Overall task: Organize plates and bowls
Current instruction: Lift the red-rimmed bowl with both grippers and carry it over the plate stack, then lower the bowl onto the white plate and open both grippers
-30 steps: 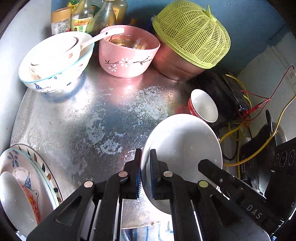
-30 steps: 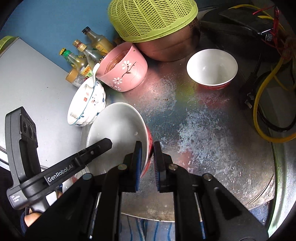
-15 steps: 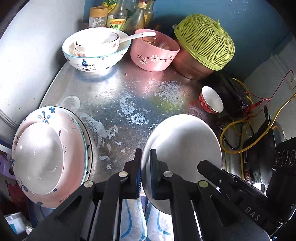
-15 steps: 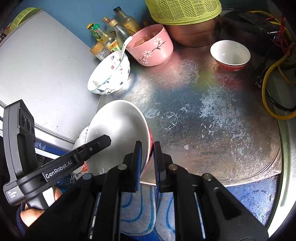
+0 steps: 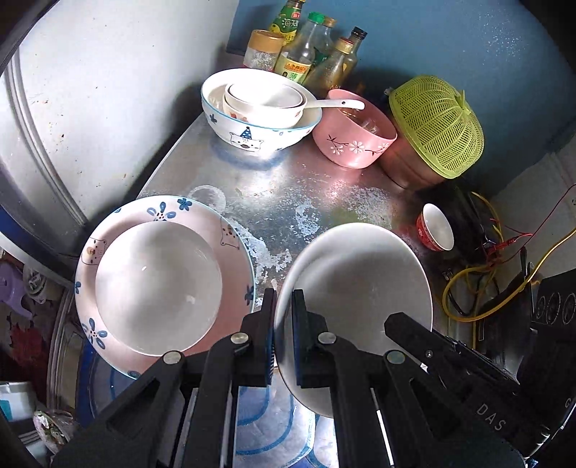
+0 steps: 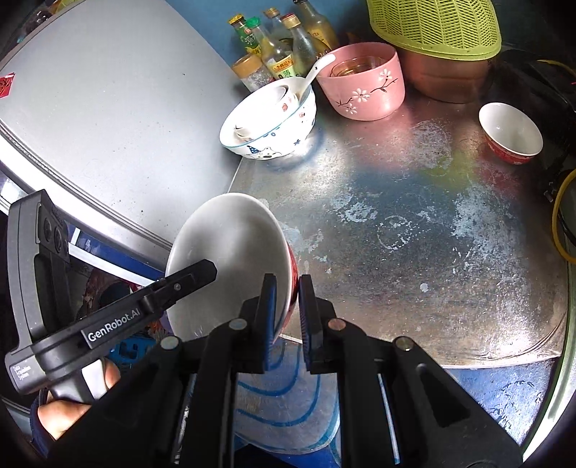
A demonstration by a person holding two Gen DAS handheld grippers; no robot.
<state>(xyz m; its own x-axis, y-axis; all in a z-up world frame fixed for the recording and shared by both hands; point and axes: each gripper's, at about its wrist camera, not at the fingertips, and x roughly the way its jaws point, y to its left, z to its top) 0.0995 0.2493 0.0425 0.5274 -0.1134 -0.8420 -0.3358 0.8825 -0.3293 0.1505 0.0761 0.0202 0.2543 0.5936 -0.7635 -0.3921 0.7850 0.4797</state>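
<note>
Both grippers hold one large white bowl with a red outside (image 5: 360,284) (image 6: 230,252), lifted above the front of the metal table (image 6: 414,234). My left gripper (image 5: 283,342) is shut on its left rim. My right gripper (image 6: 288,316) is shut on its right rim. To the left, a white bowl (image 5: 158,288) lies on a pink plate with blue flowers (image 5: 230,237). At the back stand a bear-print bowl with smaller bowls and a spoon (image 5: 252,118) (image 6: 270,126) and a pink flower bowl (image 5: 354,136) (image 6: 363,90). A small red bowl (image 5: 435,226) (image 6: 509,133) sits at the right.
A green mesh cover on a copper pot (image 5: 435,133) (image 6: 439,32) and several bottles (image 5: 309,54) (image 6: 277,46) stand at the back. A grey fridge side (image 6: 108,126) is on the left. Yellow cables (image 5: 468,288) and black devices lie on the right.
Both grippers have pulled back and up with the held bowl, away from the back of the table. The plate stack at the left has come fully into the left view.
</note>
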